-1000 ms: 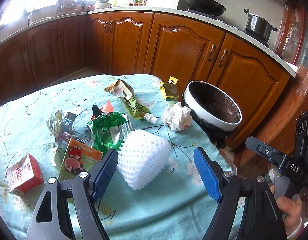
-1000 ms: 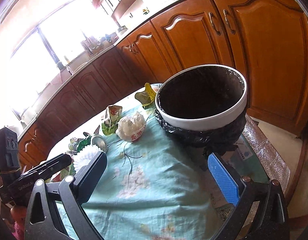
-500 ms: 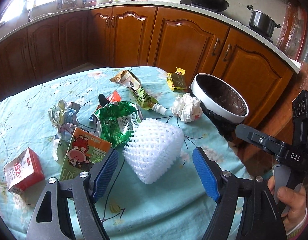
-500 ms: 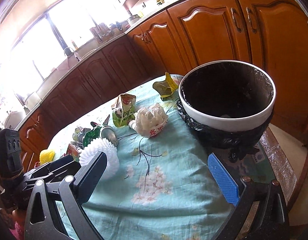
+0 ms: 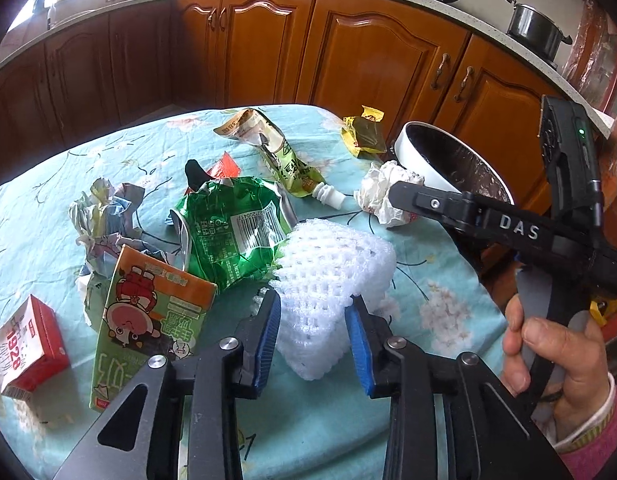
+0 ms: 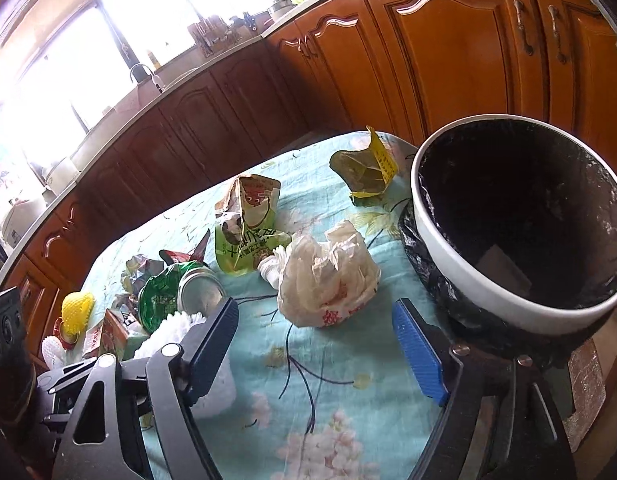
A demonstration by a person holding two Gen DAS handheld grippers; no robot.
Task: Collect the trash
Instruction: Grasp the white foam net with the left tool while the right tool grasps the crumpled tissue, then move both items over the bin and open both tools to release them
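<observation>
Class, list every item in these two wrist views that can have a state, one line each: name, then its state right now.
left gripper: jaws just closed in, pads pressing the white foam net
right gripper: open, nothing between the jaws, which have just been closing a little
trash bin: upright, lined with a black bag, a pale item inside
green snack bag: torn open, crumpled
white plastic bag: crumpled, lying beside the bin
spouted drink pouch: flattened, lying down
orange drink carton: lying flat

bare cloth (image 6: pixel 308 392) open before crumpled bag (image 6: pixel 328 280), bin (image 6: pixel 468 276) walls right, wrappers (image 5: pixel 232 240) crowd left
</observation>
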